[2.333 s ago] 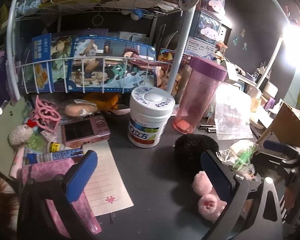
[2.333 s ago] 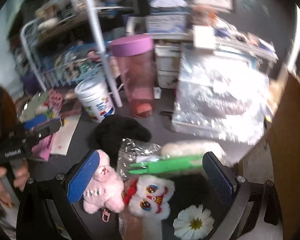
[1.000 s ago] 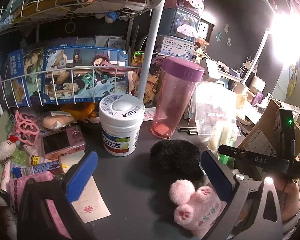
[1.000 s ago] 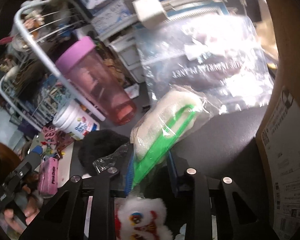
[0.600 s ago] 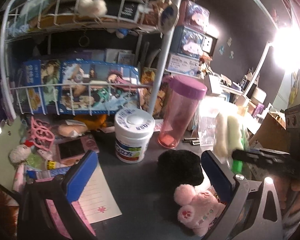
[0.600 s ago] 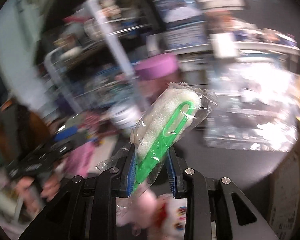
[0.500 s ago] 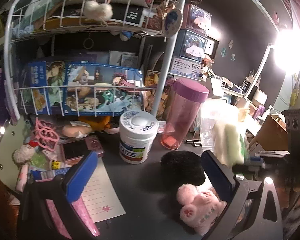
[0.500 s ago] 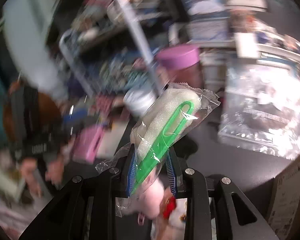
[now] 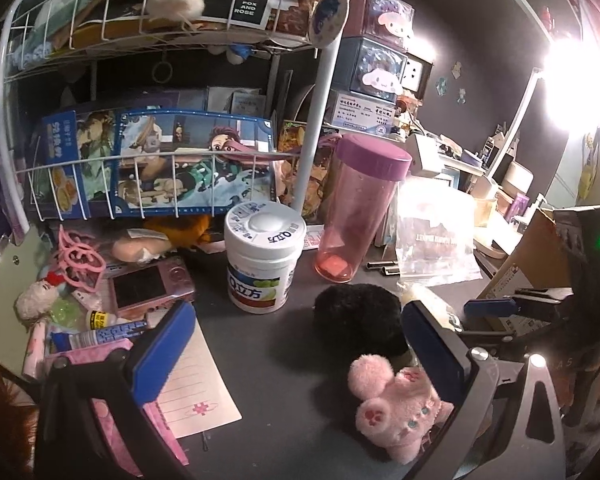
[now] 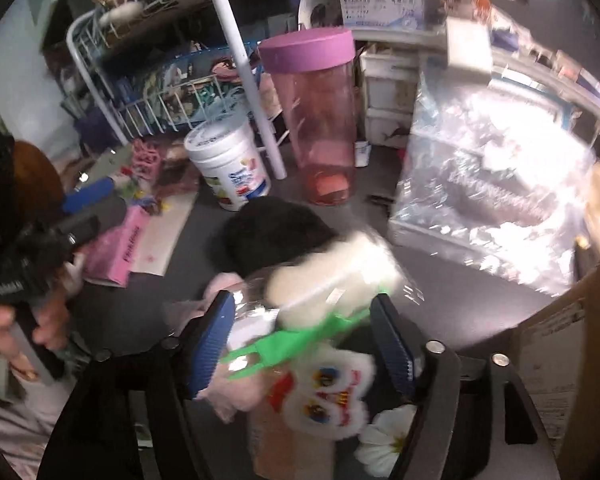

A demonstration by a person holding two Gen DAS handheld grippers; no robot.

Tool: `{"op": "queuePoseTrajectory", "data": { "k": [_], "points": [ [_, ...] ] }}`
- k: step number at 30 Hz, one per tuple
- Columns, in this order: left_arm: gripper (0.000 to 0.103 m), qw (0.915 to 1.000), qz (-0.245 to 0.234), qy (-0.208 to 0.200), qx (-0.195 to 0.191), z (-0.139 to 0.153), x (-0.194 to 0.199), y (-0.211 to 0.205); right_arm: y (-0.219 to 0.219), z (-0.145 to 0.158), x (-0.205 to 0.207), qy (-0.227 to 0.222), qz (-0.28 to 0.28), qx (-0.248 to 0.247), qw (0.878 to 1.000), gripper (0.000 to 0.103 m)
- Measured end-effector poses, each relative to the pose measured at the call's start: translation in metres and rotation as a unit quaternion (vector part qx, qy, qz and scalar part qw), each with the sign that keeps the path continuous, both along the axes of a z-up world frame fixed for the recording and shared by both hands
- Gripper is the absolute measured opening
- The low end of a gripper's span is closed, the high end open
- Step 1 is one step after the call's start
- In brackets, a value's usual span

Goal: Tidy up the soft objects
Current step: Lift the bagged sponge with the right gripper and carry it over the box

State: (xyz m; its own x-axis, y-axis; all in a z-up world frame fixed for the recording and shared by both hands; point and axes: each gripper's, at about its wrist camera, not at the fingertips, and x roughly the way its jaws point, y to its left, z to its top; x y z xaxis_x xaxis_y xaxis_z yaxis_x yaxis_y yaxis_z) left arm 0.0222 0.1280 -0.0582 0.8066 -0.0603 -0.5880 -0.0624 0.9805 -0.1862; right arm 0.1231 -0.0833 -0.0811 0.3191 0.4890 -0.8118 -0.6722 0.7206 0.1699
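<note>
Both right tongs (image 10: 302, 338) pads, just opened, flank the bagged sponge (image 10: 324, 284).

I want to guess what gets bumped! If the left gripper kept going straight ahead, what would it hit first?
Probably the black fluffy thing lying ahead between the left gripper fingers, though depth is hard to judge.

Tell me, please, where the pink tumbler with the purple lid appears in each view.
Left wrist: the pink tumbler stands right of centre, behind the black fluffy thing.
Right wrist: upper centre, right of the white pole.
Shared landmark: the white jar to its left.
</note>
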Motion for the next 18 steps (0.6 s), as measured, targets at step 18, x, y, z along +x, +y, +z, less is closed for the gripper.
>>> {"op": "queuePoseTrajectory", "data": {
  "k": [18],
  "points": [
    [0.103, 0.9999, -0.007, 0.015, -0.003, -0.007, 0.019, 0.011, -0.011, -0.039, 0.047, 0.159, -0.116, 0.082, 0.977, 0.082]
  ]
}}
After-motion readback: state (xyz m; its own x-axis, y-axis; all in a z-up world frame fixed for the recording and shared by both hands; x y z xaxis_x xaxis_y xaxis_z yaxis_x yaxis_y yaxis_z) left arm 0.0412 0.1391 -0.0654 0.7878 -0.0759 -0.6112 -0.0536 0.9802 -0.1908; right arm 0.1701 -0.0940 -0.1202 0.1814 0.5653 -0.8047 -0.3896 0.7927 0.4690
